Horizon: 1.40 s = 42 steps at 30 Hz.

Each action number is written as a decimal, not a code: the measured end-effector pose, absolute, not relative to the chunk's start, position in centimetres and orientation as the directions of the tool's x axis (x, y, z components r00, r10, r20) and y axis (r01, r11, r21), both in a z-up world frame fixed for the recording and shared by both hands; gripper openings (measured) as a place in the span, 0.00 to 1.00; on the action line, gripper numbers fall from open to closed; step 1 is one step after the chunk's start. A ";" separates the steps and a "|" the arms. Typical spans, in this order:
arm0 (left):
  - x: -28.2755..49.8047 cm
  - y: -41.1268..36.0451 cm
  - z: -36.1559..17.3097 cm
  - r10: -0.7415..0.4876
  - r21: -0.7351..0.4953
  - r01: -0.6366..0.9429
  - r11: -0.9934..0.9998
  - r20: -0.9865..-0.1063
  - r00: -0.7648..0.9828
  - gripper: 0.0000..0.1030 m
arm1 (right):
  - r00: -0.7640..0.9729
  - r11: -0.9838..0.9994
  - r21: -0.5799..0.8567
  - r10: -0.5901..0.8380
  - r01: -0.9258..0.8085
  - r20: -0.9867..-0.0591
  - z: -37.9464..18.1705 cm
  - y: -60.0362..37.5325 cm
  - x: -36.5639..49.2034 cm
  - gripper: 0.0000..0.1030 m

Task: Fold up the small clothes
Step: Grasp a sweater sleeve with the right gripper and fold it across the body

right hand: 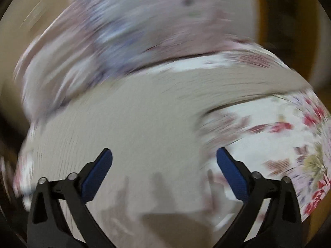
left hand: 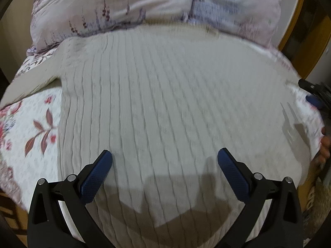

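A cream cable-knit sweater [left hand: 175,95] lies spread flat on the bed, one sleeve running off to the left. My left gripper [left hand: 164,158] is open and empty, hovering over the sweater's near part. My right gripper [right hand: 164,158] is open and empty above the sweater [right hand: 134,128], near its right edge; this view is heavily blurred. A blue fingertip of the right gripper [left hand: 313,100] shows at the far right of the left wrist view, at the sweater's right edge.
A floral bedspread [left hand: 31,128] covers the bed and shows right of the sweater in the right wrist view [right hand: 279,144]. A pale floral pillow or quilt [left hand: 144,6] lies behind the sweater. A wooden bed frame [left hand: 298,16] stands at the right.
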State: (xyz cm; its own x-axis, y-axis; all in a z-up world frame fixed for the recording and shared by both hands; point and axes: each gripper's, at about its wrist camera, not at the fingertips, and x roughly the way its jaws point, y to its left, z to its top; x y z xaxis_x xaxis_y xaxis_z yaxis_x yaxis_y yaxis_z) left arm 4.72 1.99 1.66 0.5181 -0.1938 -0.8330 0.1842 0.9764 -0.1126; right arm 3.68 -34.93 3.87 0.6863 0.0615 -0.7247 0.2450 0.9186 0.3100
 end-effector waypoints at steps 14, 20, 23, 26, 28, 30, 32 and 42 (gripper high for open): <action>10.3 3.3 3.9 -0.125 -0.046 0.151 0.988 -0.808 0.576 0.99 | 0.674 0.540 0.602 0.084 0.588 -0.734 -1.4 -51.0 8.9 0.53; 12.2 3.4 3.9 -0.140 -0.058 0.159 0.986 -0.805 0.577 0.99 | 0.680 0.530 0.577 0.000 0.621 -0.733 -1.5 -53.1 9.7 0.26; 13.0 3.4 3.6 -0.126 -0.042 0.156 0.987 -0.806 0.578 0.99 | 0.681 0.480 0.584 -0.041 0.655 -0.731 -2.0 -54.9 8.9 0.18; 13.8 3.3 3.3 -0.113 -0.026 0.157 0.987 -0.809 0.577 0.99 | 0.676 0.499 0.565 -0.059 0.657 -0.734 -2.0 -55.1 9.1 0.16; 14.5 3.3 3.0 -0.115 -0.032 0.154 0.988 -0.816 0.567 0.99 | 0.667 0.518 0.541 -0.078 0.662 -0.741 -1.8 -54.6 9.3 0.12; 15.2 3.7 2.8 -0.136 -0.064 0.147 0.987 -0.821 0.554 0.99 | 0.660 0.550 0.509 -0.108 0.662 -0.743 -1.3 -54.2 9.7 0.10; 15.6 4.1 2.7 -0.162 -0.099 0.142 0.985 -0.820 0.549 0.99 | 0.657 0.599 0.461 -0.150 0.655 -0.739 -0.4 -53.5 10.3 0.09; 16.0 5.0 3.4 -0.295 -0.230 0.185 0.956 -0.738 0.606 0.99 | 0.823 0.883 0.346 -0.075 0.318 -0.563 8.6 -42.1 12.8 0.09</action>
